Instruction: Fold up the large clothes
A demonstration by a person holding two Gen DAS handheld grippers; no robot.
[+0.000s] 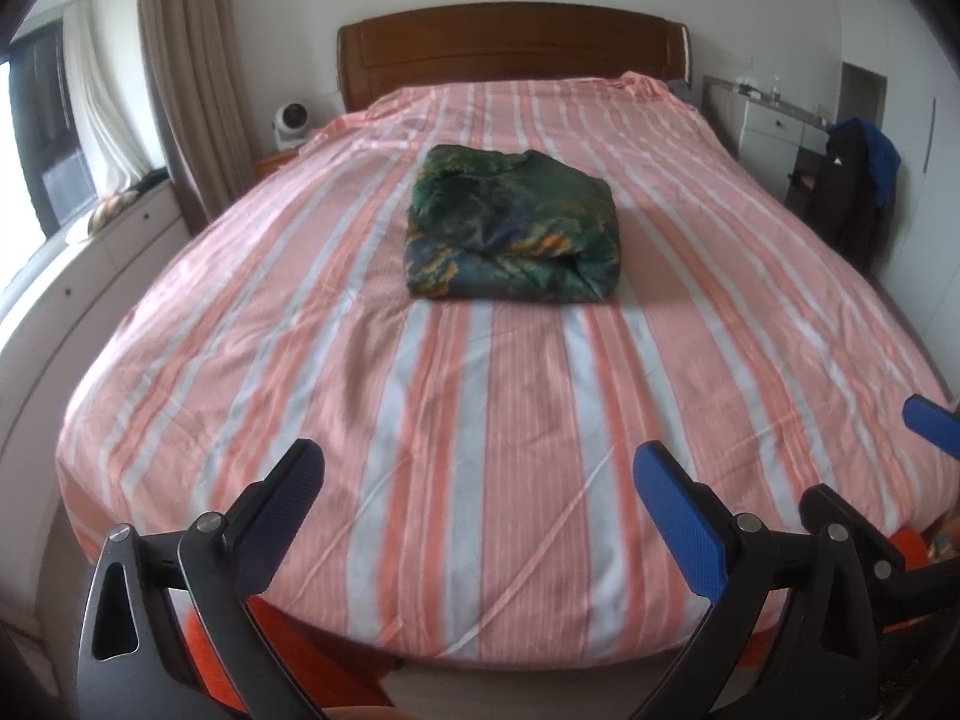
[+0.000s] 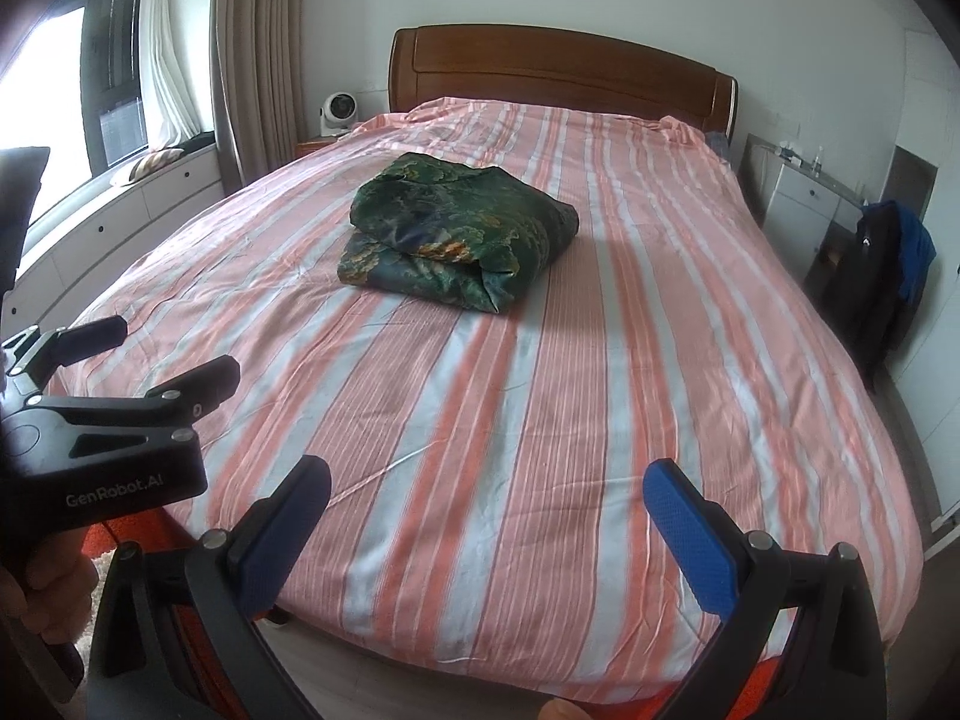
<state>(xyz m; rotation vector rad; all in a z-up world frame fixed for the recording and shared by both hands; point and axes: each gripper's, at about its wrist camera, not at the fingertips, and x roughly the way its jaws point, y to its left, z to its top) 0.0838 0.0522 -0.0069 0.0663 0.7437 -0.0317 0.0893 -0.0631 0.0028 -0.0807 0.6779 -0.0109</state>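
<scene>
Garment [image 1: 510, 225] folded mid-frame on bed [image 1: 480, 450]; left gripper [image 1: 480, 474], right gripper [image 2: 487, 480] wide open, empty; folding judged done, nothing left but withdrawal.

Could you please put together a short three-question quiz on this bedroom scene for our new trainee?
1. True or false: the green patterned garment lies spread out flat across the striped bedsheet.
2. Multiple choice: what is the left gripper holding? A) the garment B) the bedsheet C) nothing
3. Fill in: the small white fan stands beside the wooden ____.

Key
1. False; it sits folded into a compact bundle near the middle of the bed.
2. C; its jaws stand apart over the foot of the bed, as do those of the right gripper.
3. Headboard.
</scene>
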